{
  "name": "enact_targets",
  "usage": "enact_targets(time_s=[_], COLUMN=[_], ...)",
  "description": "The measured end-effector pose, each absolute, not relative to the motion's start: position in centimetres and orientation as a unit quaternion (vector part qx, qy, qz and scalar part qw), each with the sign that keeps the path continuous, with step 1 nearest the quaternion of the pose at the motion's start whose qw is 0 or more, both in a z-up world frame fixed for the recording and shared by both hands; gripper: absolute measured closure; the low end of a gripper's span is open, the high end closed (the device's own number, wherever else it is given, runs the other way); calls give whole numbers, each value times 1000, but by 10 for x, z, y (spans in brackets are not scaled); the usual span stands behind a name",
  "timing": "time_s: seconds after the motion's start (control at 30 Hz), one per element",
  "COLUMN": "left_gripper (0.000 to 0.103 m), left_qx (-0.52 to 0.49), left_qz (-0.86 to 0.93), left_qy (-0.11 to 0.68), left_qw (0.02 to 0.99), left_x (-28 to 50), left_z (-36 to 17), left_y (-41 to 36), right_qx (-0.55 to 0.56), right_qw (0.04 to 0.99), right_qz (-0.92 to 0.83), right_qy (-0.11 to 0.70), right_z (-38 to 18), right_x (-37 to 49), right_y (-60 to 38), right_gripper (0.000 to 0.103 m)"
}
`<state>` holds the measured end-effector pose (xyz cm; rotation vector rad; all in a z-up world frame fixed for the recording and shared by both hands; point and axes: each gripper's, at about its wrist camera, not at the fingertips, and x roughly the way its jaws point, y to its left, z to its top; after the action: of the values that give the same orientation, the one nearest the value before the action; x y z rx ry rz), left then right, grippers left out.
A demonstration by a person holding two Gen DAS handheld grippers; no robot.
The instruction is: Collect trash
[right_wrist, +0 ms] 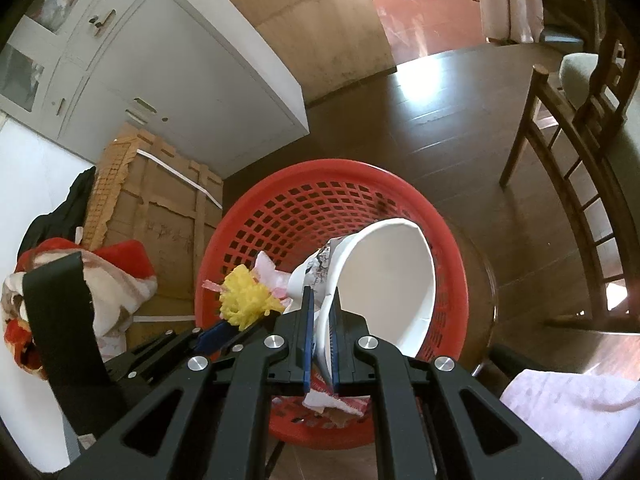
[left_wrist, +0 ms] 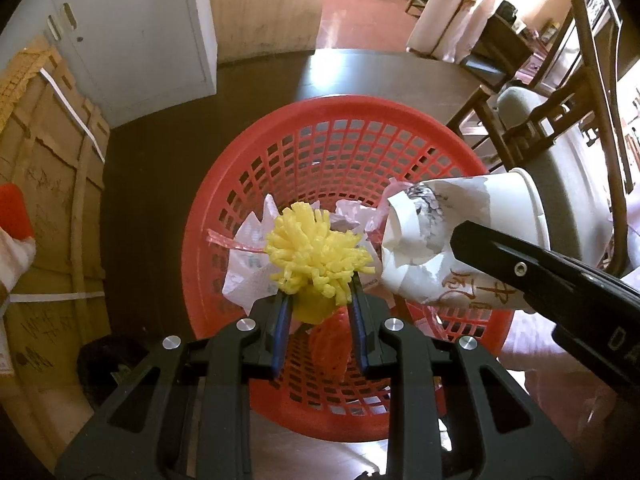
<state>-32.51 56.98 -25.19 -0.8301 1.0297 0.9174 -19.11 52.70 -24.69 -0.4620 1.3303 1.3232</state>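
Dark floorboards run under a red basket [left_wrist: 348,128], with a grey cabinet [left_wrist: 132,28] and a cardboard crate [left_wrist: 48,184] off beyond its left side and a wooden chair [right_wrist: 568,128] beyond its right.

Judging by what lies in the basket, the collecting is well under way: crumpled white paper [left_wrist: 244,280] and a pink wrapper [left_wrist: 234,243] already sit at the bottom, along with something orange. Two more pieces are poised over the opening and have not yet been let go, so the drop is the step at hand. Whether more trash waits elsewhere in the room I cannot tell.

Over the middle of the basket, the left tongs [left_wrist: 320,312] are partly closed, pinching the stem of a yellow tassel [left_wrist: 316,252], its frilly head standing just past the tips. Over the basket's right half, the right tongs [right_wrist: 320,336] are nearly closed, clamped on the crushed wall of a white paper cup [right_wrist: 388,280]; the cup's mouth tilts up toward the far rim. Cup and tassel hang close side by side, both above the rim rather than down inside.
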Motion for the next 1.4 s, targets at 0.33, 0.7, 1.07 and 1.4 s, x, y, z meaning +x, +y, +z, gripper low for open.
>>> enact_targets(time_s=[0.33, 0.7, 1.07, 1.4], left_gripper=[63, 35, 24, 14], left_qx=[-371, -360, -321, -294], left_qz=[414, 439, 471, 501], left_qy=[472, 458, 433, 410], left_qw=[684, 684, 698, 703], left_x=[-323, -333, -352, -371], left_z=[-255, -223, -163, -113], left_y=[568, 558, 519, 475], right_qx=[-189, -186, -205, -209], right_qw=[577, 614, 655, 666], right_qz=[549, 527, 517, 530], right_qy=[575, 557, 511, 481], right_z=[-250, -215, -166, -135], right_x=[-186, -168, -167, -199], right_y=[524, 488, 429, 389], right_gripper=[64, 33, 12, 6])
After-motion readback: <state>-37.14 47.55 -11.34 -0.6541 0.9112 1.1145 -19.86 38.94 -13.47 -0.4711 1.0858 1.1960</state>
